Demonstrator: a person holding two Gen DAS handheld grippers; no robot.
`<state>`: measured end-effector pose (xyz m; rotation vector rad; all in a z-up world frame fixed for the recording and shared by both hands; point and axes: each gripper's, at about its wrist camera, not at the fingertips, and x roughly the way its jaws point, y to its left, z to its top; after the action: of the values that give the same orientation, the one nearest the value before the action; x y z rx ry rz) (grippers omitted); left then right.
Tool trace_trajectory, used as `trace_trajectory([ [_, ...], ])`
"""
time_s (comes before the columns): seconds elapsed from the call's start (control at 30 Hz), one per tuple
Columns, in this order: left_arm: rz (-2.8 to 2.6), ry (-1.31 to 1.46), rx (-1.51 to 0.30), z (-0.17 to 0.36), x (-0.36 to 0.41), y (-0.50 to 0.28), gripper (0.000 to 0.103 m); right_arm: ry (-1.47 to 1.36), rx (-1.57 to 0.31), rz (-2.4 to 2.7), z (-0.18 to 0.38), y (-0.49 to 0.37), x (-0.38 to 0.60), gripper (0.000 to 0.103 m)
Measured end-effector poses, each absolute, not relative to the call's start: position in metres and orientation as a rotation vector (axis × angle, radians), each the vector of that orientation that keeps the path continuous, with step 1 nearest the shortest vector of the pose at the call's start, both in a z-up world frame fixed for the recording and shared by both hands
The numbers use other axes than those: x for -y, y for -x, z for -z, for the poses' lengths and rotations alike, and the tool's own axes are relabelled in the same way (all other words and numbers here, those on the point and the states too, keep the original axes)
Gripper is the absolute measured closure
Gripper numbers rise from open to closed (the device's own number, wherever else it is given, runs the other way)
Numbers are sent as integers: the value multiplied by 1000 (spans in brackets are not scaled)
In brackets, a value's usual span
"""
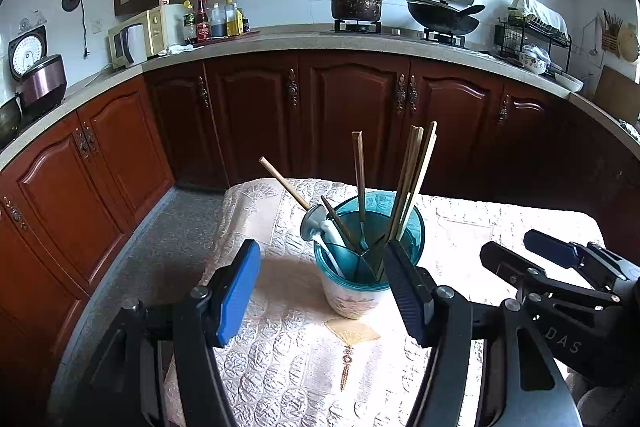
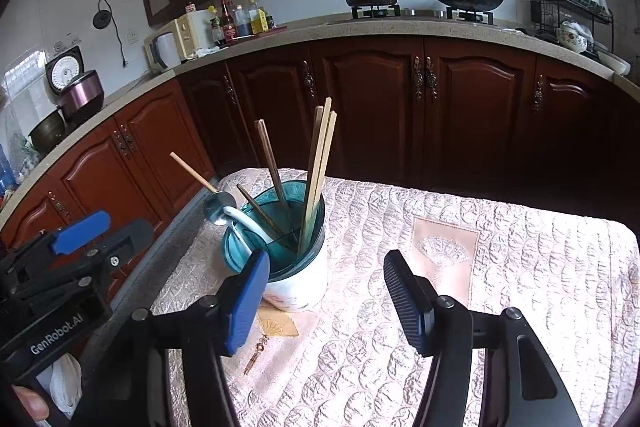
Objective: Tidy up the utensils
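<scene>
Our left gripper (image 1: 324, 291) hangs with jaws wide and empty before the holder (image 1: 356, 267) on the cloth-covered worktop (image 1: 288, 367). Chopsticks (image 1: 412, 179), ladle (image 1: 316, 223) and spoon (image 1: 332, 239) already stand inside, so we judge little remains. Our right gripper (image 2: 326, 301) waits, jaws equally wide.
</scene>
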<state>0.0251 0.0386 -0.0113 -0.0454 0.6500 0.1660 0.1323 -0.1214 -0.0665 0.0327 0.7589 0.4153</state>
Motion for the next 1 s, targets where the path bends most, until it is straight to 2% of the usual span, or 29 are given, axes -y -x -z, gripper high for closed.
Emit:
trace_trajectory([
  [1.0, -194, 52, -647, 18, -41, -29, 38, -3, -758, -407, 66, -133, 116, 38],
])
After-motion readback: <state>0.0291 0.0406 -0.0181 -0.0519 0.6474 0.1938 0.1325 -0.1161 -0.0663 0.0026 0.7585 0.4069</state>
